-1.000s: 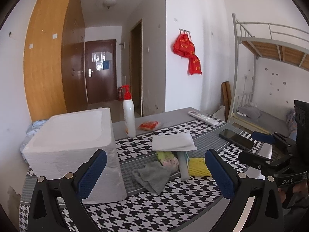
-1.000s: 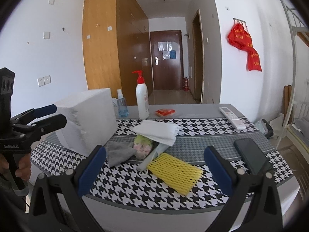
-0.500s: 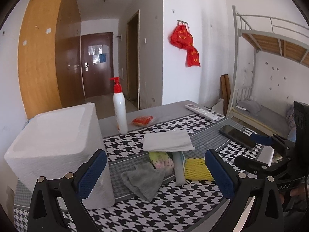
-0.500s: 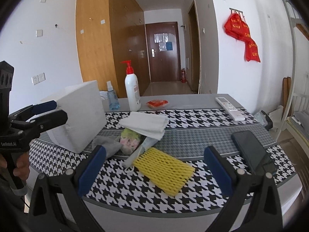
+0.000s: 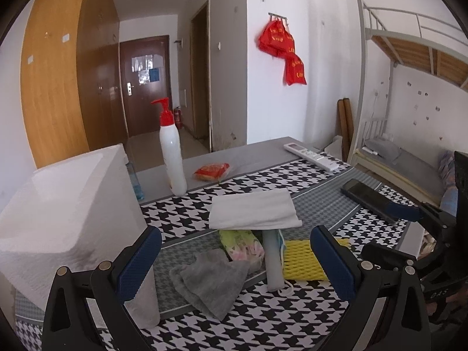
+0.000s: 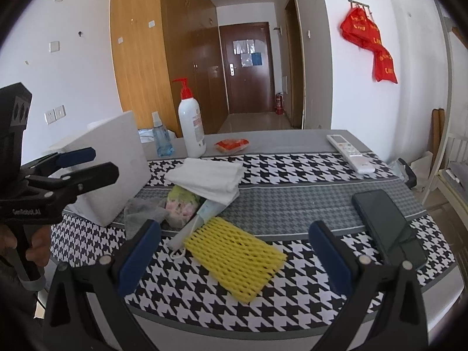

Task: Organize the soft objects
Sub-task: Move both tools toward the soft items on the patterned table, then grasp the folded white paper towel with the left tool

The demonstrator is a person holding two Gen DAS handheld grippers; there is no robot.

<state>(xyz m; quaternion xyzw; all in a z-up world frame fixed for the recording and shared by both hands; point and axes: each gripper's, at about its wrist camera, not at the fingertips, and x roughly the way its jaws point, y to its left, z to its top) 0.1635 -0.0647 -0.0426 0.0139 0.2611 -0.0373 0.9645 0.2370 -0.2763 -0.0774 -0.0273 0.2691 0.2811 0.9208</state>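
Two spread-jawed hand-held grippers, left [image 5: 235, 259] and right [image 6: 234, 253], over soft pile [image 6: 204, 187].

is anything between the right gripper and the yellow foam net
Nothing visible. The right gripper is open, and the yellow foam net lies flat on the houndstooth cloth right in front of it. Only a face mask touches the net's far left corner.
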